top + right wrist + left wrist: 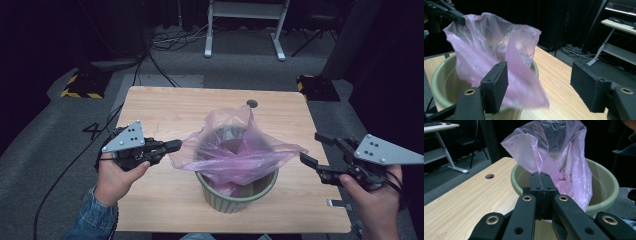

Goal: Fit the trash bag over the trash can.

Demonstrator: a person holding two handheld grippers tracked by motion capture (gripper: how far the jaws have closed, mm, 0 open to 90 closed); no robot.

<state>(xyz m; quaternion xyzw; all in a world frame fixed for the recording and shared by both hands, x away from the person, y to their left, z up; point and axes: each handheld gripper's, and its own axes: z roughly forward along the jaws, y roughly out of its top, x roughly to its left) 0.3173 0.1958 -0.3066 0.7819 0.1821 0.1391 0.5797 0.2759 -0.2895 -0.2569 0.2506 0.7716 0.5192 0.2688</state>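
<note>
A pale green bin [235, 200] stands near the front middle of the wooden table [165, 105]. A thin pink plastic bag [235, 150] sits loosely in it and billows above the rim. My left gripper [175, 145] is at the bin's left, shut on the bag's left edge. In the left gripper view the jaws [540, 177] are pressed together at the bag [549, 150], in front of the bin rim [609, 195]. My right gripper [312, 148] is open just right of the bag's right corner. In the right gripper view a bag flap [524, 62] hangs by the left jaw of my open gripper [540, 82].
A round cable hole [252, 103] lies near the table's far edge. A small metal clip [337, 203] sits at the front right edge. Behind the table are a white desk frame [245, 30], floor cables [170, 40] and yellow-striped bases [80, 87].
</note>
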